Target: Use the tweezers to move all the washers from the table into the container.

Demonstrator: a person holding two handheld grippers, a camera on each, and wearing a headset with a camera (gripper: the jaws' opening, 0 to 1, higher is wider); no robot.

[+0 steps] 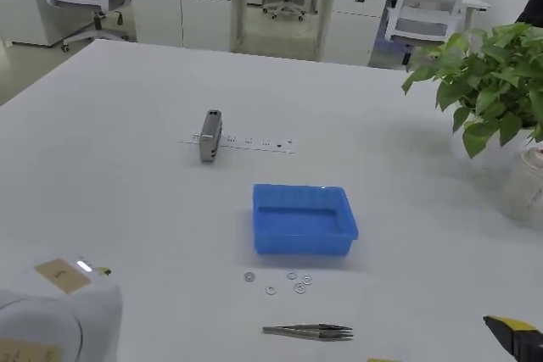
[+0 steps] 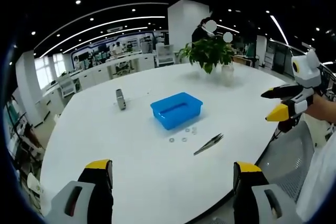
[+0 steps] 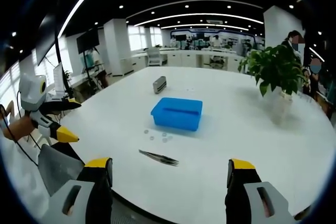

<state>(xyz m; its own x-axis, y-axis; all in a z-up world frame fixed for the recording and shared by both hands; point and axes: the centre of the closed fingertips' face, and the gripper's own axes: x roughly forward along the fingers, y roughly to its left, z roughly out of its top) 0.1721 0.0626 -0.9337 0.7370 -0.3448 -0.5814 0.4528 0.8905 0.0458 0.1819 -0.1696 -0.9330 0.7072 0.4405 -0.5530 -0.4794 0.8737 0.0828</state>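
Now, tweezers point(image 1: 307, 331) flat, long axis L-R — by washers point(image 1: 299, 288)

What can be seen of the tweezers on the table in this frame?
The tweezers are slim, dark grey and metallic-looking, with two thin arms narrowing to a point at one end. They lie flat on the white table, crosswise in the head view, with nothing else touching them. The washers lie just beyond them, apart from them, and the blue container sits behind those. Which end holds the tips is too small to tell.
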